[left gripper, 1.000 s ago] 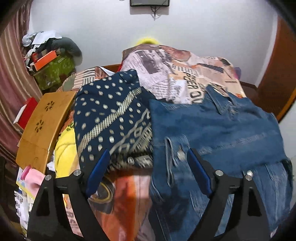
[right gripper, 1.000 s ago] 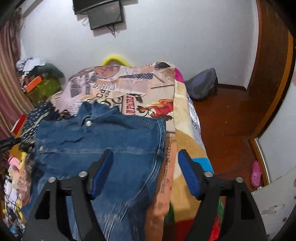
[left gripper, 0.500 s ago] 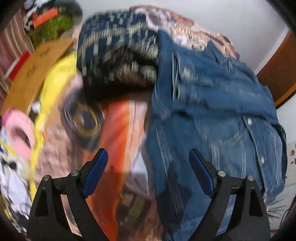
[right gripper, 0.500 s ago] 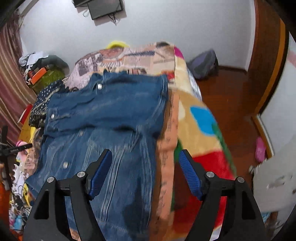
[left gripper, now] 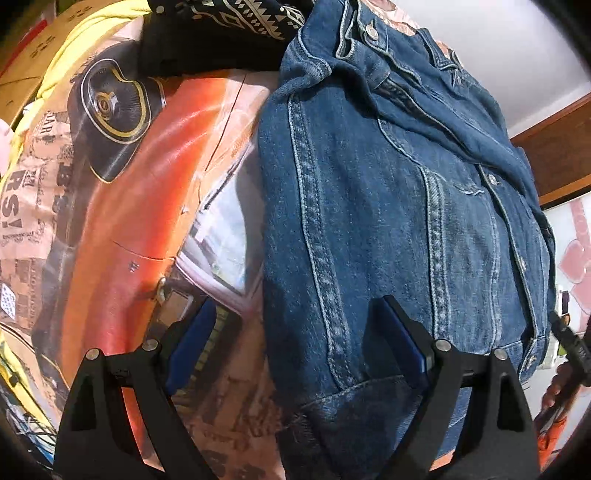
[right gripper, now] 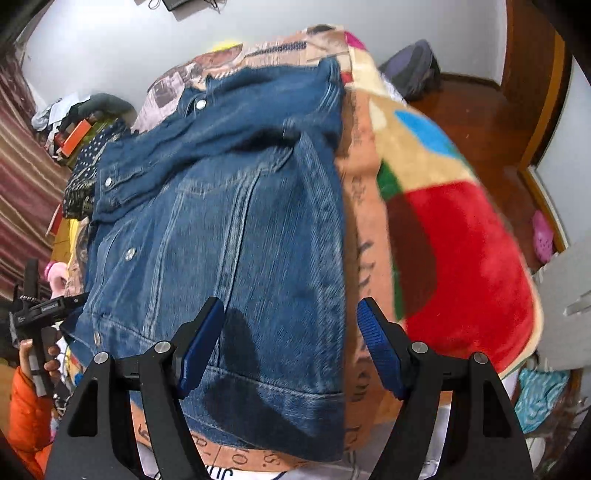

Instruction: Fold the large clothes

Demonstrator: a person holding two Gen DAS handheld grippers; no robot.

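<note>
Both hand-held grippers straddle the denim jacket's [left gripper: 388,206] hem.

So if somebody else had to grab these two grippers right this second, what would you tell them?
Left gripper: open, holding nothing, low over the left bottom corner of the denim jacket.
Right gripper: open, holding nothing, over the jacket's right bottom corner near the hem.
The jacket lies spread on the printed bedsheet, collar at the far end, one sleeve laid across the chest. A dark patterned garment sits beyond it, to the left.
Done: jacket laid out, sleeve folded in.
Left: pinch both hem corners and fold the bottom up toward the collar.
</note>
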